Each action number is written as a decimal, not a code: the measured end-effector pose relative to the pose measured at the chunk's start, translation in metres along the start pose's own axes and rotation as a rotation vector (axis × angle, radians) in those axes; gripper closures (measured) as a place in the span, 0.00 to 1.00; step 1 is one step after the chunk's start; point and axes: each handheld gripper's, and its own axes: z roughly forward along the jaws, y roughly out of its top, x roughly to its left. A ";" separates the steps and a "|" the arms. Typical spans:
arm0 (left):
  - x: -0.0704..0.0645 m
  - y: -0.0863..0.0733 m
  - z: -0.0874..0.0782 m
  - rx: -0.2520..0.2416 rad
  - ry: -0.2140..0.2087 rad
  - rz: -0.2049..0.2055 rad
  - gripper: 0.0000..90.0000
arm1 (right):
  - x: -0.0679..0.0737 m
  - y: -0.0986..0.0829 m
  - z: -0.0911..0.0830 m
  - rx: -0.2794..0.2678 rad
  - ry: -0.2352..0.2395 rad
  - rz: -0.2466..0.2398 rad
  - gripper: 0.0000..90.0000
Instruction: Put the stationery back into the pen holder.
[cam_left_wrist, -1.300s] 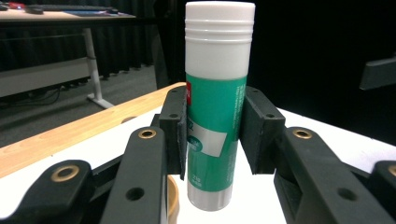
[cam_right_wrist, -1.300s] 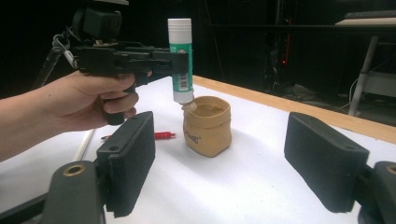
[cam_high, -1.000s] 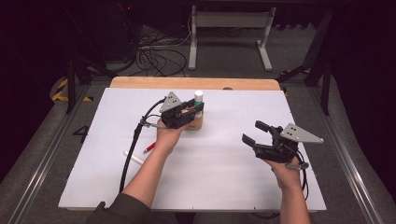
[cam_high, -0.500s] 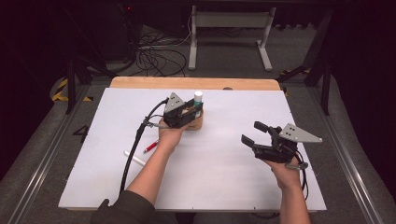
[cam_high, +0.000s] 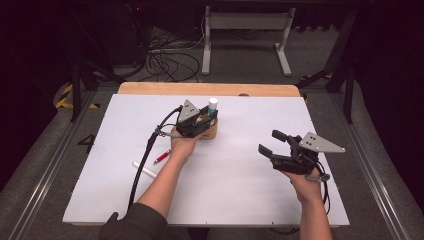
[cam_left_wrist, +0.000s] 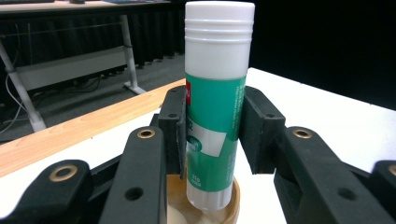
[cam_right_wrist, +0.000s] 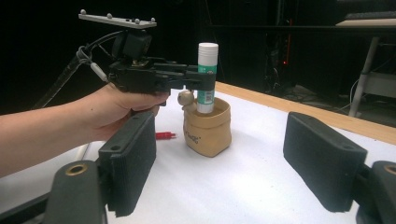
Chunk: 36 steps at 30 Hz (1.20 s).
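White tabletop (cam_high: 240, 200): left gripper (cam_left_wrist: 212, 135) pinches an upright glue stick (cam_left_wrist: 215, 102), seemingly inside a tan cup (cam_right_wrist: 208, 128) (right gripper (cam_right_wrist: 224, 158) spread, empty).

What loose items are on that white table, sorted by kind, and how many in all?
Glue stick: 1
Tan pouch: 1
Red pen: 1
White pen: 1
Total: 4

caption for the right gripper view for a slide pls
Left gripper holds a glue stick upright in a tan pouch; right gripper's jaws open in front.
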 end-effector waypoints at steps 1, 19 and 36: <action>0.000 0.000 0.000 0.000 0.002 0.003 0.72 | 0.000 0.000 0.000 0.002 0.001 -0.003 0.30; 0.004 0.004 -0.005 -0.023 0.009 -0.016 0.52 | 0.000 -0.001 0.002 0.011 0.007 -0.002 0.30; 0.007 0.012 -0.034 -0.014 -0.001 -0.036 0.32 | -0.001 -0.002 0.002 0.006 -0.011 -0.001 0.28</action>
